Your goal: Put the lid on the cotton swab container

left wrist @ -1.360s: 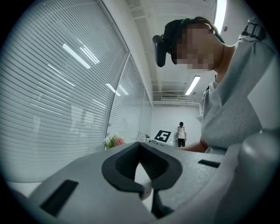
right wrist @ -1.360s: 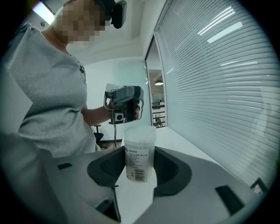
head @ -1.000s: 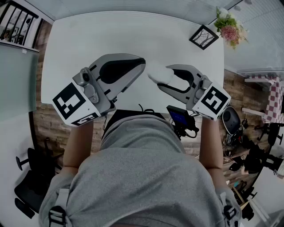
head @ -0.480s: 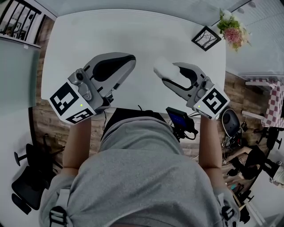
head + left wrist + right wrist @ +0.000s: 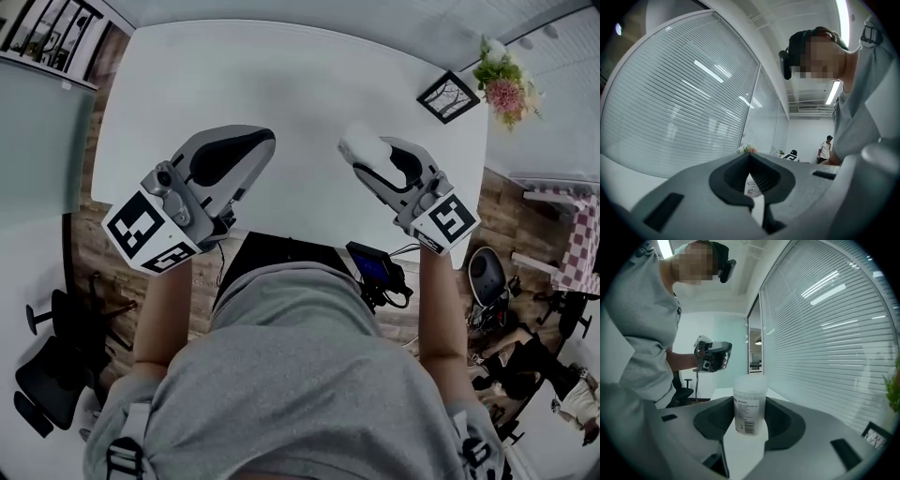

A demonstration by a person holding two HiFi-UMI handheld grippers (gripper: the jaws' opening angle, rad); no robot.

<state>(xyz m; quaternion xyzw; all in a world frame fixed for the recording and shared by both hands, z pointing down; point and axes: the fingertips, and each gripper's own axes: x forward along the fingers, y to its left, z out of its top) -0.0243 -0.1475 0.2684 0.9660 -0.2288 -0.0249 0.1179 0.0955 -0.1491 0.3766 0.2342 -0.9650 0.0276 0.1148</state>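
Both grippers are up over the near edge of the white table (image 5: 187, 75), well apart from each other. At the far right corner a black picture frame (image 5: 450, 96) lies flat, and just beyond it sits a bunch of pink and white flowers (image 5: 506, 80). Down at the person's waist there's a small black device (image 5: 375, 267) with a blue screen. A dark office chair (image 5: 42, 394) sits off to the left on the floor, a checked cloth (image 5: 583, 220) far right, and slatted blinds (image 5: 825, 333) run along the wall. Now the cotton swab container (image 5: 358, 143): it's upright in the right gripper (image 5: 366, 155), jaws spread wide and pinching it on both sides. It's a frosted white tub with a paper label (image 5: 745, 413) and a barcode at the bottom. The top line looks like "EMXEE", the rest too small to read. The frosted wall hides the contents, and I can't tell whether the band at its top is a lid. The left gripper (image 5: 265, 141) has its jaws pressed together. A pale printed scrap shows through the gap behind the tips, which I can't identify.
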